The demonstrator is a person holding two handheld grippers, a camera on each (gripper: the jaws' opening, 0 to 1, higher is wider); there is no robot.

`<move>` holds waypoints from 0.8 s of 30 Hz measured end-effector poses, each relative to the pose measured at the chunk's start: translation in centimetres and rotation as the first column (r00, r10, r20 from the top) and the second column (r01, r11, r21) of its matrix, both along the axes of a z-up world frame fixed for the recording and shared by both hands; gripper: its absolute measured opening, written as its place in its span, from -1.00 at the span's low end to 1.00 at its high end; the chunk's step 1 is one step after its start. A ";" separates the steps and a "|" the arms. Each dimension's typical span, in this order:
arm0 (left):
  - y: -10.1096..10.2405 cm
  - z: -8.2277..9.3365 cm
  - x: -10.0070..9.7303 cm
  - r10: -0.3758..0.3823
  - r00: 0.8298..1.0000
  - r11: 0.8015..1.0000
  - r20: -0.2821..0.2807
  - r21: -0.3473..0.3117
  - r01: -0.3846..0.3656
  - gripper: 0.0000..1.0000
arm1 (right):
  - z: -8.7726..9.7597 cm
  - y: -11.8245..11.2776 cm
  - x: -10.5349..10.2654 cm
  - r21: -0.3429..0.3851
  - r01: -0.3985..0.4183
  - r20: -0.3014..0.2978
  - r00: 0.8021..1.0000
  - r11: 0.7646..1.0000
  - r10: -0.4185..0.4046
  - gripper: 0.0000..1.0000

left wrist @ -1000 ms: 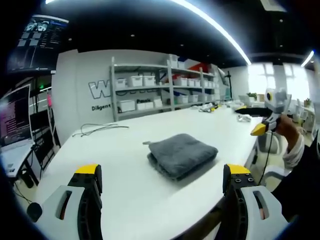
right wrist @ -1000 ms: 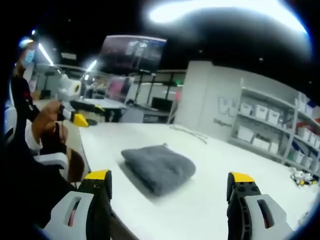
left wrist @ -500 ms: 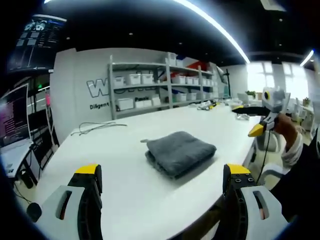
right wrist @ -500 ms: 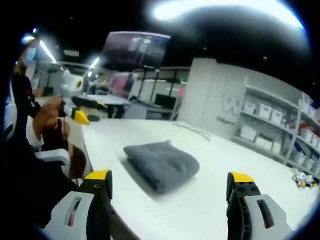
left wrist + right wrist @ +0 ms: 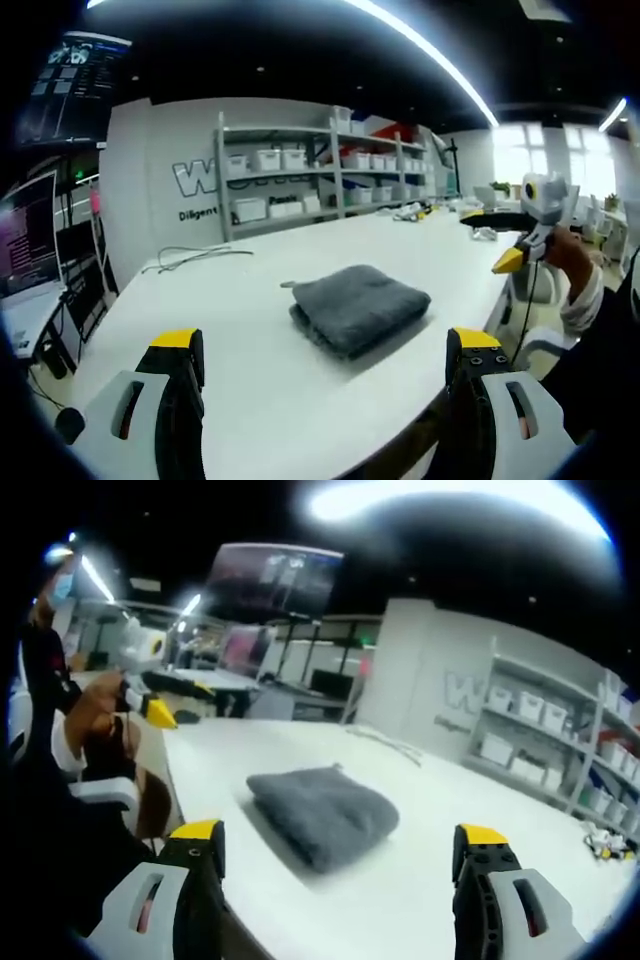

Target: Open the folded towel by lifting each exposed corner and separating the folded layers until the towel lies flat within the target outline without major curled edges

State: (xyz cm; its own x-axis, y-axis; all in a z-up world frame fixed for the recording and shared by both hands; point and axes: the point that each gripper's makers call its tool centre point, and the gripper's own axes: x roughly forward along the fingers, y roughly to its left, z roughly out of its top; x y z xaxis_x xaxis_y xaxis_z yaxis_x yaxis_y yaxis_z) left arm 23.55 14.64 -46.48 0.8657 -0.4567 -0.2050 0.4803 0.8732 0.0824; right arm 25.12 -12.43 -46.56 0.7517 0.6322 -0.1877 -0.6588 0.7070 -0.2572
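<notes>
Folded grey towel [image 5: 358, 308] at frame centre on the white table [image 5: 230, 330], ahead of and well apart from the left gripper [image 5: 325, 362] and right gripper [image 5: 335, 848], both wide, neither clearly nearer.

We count one folded grey towel [image 5: 360, 304] on one white table [image 5: 250, 380], still in a thick stack. Beyond the towel lies one loose cable [image 5: 195, 256] on the tabletop. Two grippers are in play — the left gripper [image 5: 320, 360] and the right gripper [image 5: 335, 850], each with two yellow-tipped jaws set wide apart. One shelf rack [image 5: 330, 175] stands behind the towel against the wall, carrying many white bins — too many and too small for us to number. One monitor [image 5: 28, 245] sits left of the towel.
</notes>
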 end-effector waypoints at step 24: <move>0.2 -0.1 0.0 0.009 1.000 1.000 -0.003 0.008 -0.009 0.99 | 1.1 1.8 0.3 0.020 -0.037 0.025 0.999 0.999 0.037 0.85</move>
